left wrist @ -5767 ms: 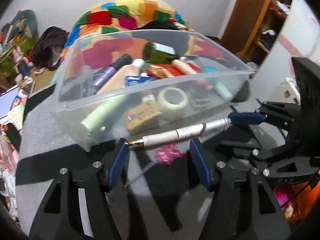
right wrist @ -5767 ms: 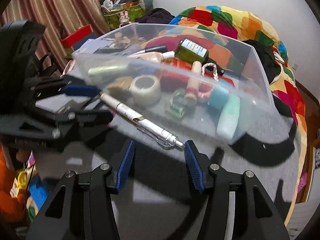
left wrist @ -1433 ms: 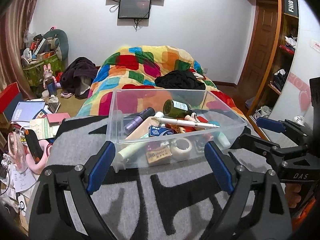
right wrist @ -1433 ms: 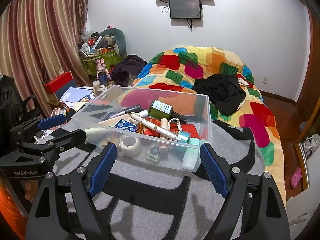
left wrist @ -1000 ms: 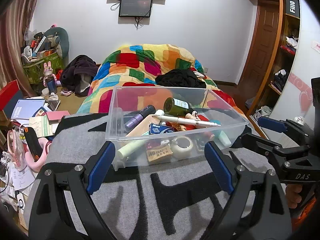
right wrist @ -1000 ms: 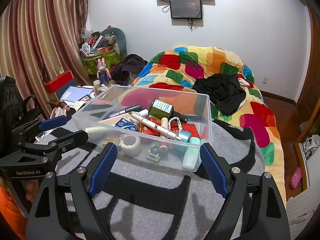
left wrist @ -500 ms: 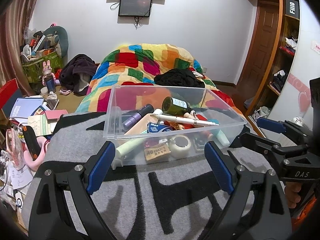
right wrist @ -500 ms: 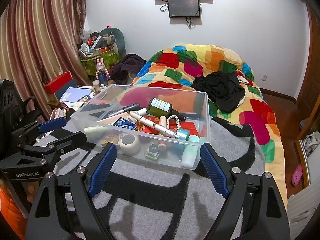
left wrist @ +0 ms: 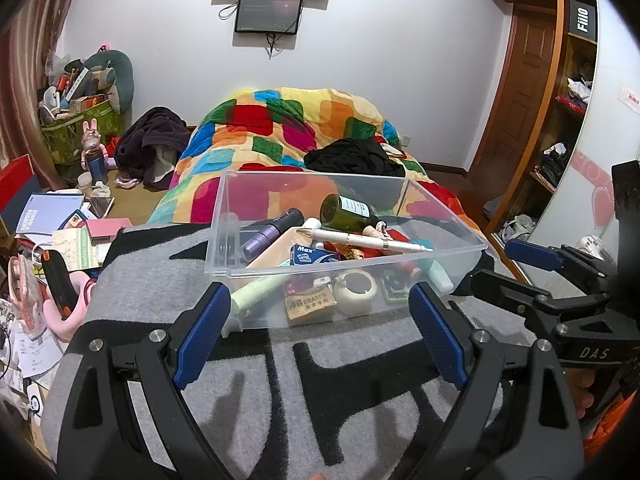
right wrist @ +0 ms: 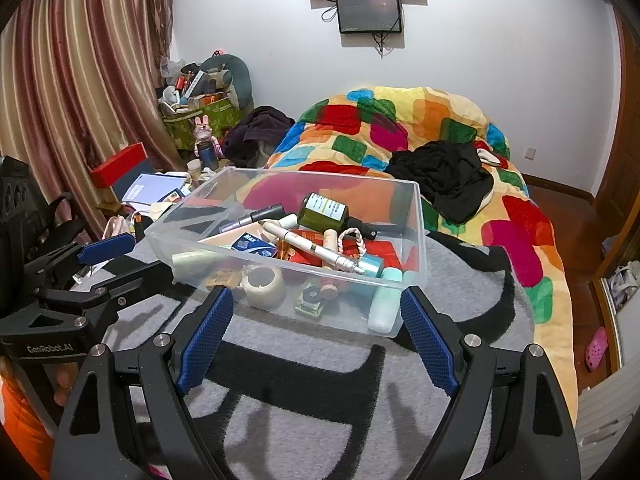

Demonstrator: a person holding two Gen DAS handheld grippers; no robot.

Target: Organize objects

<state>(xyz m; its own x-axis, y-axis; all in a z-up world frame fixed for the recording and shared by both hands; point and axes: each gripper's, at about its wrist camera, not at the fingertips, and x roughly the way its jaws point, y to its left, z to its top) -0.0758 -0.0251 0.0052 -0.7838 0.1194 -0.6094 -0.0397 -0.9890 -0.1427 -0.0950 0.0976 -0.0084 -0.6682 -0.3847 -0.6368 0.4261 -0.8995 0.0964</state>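
We see the clear bin (left wrist: 256,252) at the centre of both frames, resting on the grey and black blanket (left wrist: 280,392). Inside it the white pen (left wrist: 360,239) lies across the heap, just below the green bottle (left wrist: 346,213); the tape roll (left wrist: 356,286) sits against the near wall. Our left gripper (left wrist: 316,332) fills the lower part of the left wrist frame, its 2 fingers spread wide, holding nothing. Our right gripper (right wrist: 312,330) is likewise released, low in its own frame.
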